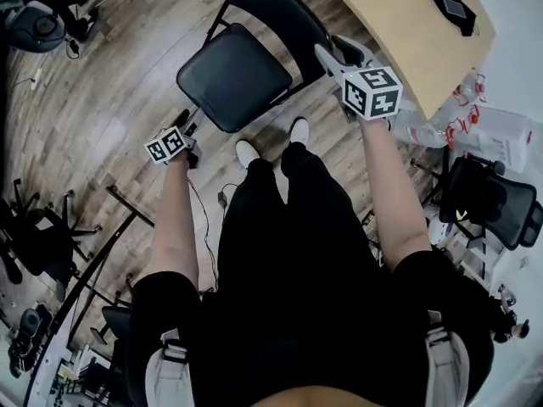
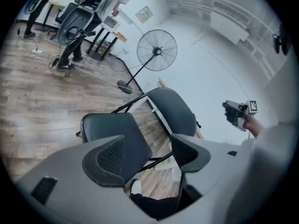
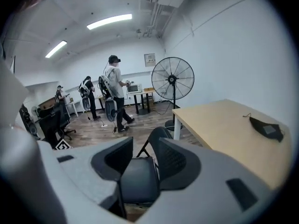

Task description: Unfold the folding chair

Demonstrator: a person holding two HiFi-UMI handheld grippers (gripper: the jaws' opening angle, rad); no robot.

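Below and ahead of the left tool (image 2: 148, 146), on the plank floor (image 1: 102, 100): the folding chair (image 1: 237, 75), seat (image 1: 233, 79) down and backrest (image 1: 276, 11) up, by the look of it fully opened. Stands well apart from that tool, jaws spread wide, nothing between the pads. Sits likewise below and ahead of the right tool (image 3: 145, 155), jaws partly apart and empty too, with the pale wooden bench (image 1: 399, 24) just beside and beyond it.

Probably handles as a stiff, middling-heavy thing rather than a fragile one. Shows a thin black tubular frame (image 1: 218, 19), hard and smooth, likely slick under the pads. Carries a squarish padded seat with rounded corners and a curved backrest, both in dark, faintly glossy covering that should give a little under pressure.

Offers the surest hold at the top rim of the backrest or the front edge of the seat. Calls for care near the crossed legs, a likely pinch point. Seems to need, at most, a press on the seat to settle it.
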